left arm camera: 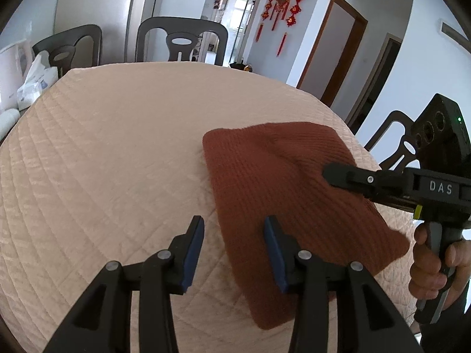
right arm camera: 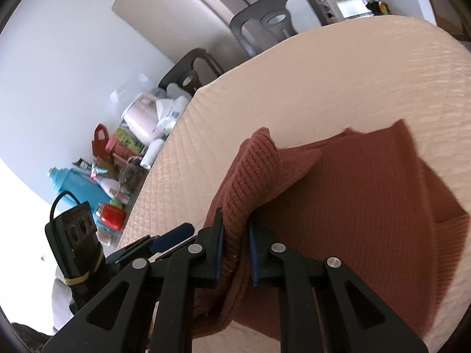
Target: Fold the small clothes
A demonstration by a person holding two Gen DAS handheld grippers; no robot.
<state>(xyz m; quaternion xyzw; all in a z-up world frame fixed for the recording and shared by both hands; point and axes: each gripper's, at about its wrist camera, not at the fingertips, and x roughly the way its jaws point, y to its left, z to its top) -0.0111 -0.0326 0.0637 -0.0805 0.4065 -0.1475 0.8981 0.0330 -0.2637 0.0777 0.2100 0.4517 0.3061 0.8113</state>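
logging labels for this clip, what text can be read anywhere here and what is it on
"DAS": white letters on the black body of the right hand-held gripper, seen in the left wrist view.
White bag at the table's far left: blue print, too blurred to read.
Bottles and packets beside the table, right wrist view: labels too small to read.

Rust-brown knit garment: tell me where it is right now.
The rust-brown knit garment lies on the quilted peach table cover, right of centre in the left wrist view, with one edge pinched in the right tongs.
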